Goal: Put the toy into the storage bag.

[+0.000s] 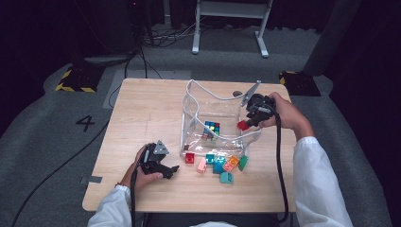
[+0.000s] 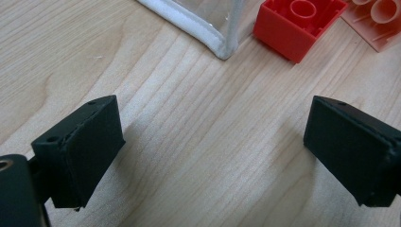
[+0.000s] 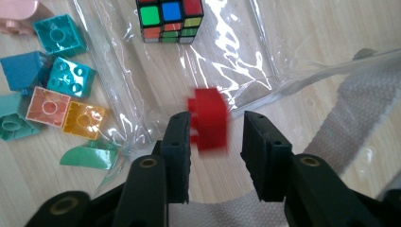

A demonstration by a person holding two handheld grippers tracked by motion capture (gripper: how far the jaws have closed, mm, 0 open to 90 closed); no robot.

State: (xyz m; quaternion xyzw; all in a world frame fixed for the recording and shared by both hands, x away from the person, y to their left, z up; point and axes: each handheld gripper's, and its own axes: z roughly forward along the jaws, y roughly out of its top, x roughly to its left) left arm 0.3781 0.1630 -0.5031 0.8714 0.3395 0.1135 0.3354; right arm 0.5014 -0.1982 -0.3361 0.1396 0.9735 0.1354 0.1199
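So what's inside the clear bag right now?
Through the clear bag, a puzzle cube lies on its floor. A blurred red brick is over the opening between the right gripper jaws, which stand apart from it. The crinkled plastic may cover anything further.

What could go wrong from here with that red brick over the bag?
1. The red brick looks blurred between the right claw jaws, with a gap at one pad; it may bounce off the clear bag rim onto the table.
2. It could land on the puzzle cube inside and bounce.
3. The soft bag wall may sag and narrow the opening.
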